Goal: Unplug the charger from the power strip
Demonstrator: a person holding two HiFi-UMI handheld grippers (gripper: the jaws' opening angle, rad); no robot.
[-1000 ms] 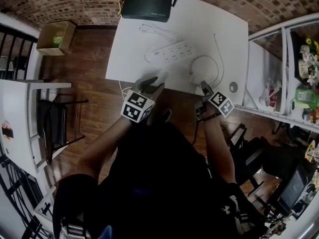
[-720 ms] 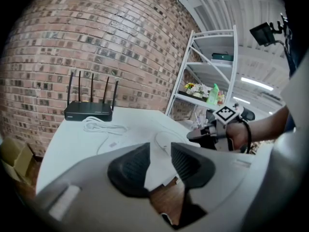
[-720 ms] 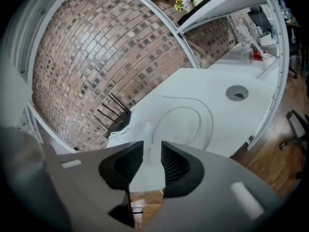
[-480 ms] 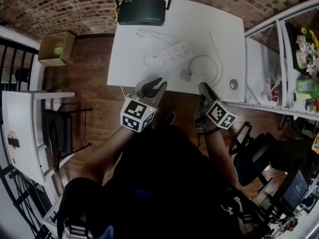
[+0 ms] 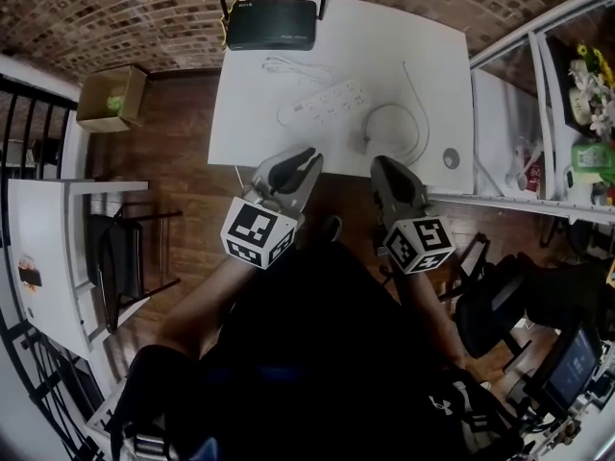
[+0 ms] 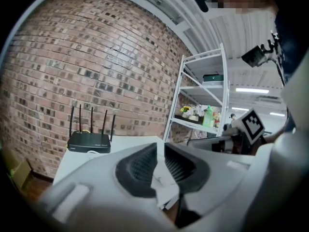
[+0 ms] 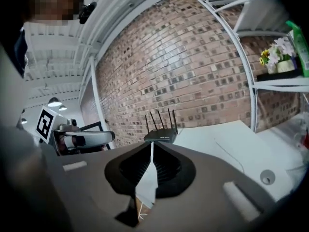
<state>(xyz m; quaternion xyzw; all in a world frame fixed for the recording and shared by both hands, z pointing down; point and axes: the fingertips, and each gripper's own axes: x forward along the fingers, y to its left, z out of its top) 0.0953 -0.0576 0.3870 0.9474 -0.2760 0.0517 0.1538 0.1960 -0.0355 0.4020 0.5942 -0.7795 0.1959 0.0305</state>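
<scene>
Clearly unplugged: charger loose on the white worktop, close to its near edge, just right of the power strip and apart from it, in none of its sockets. Trails a white cable, looped to the right and led off toward the far edge.

Left gripper held in the air over the near edge of the worktop, left of the charger. Fingers down to a narrow slit, just been closing, with nothing between and nothing touched.

Right gripper alongside on the right, just on the near side of the charger. Fingers pressed together at the tips, just been closing, equally empty.

Farther back, a black router with upright aerials at the far edge, beyond the power strip. Off to the right, a small round disc on the worktop, close to the white shelf.
</scene>
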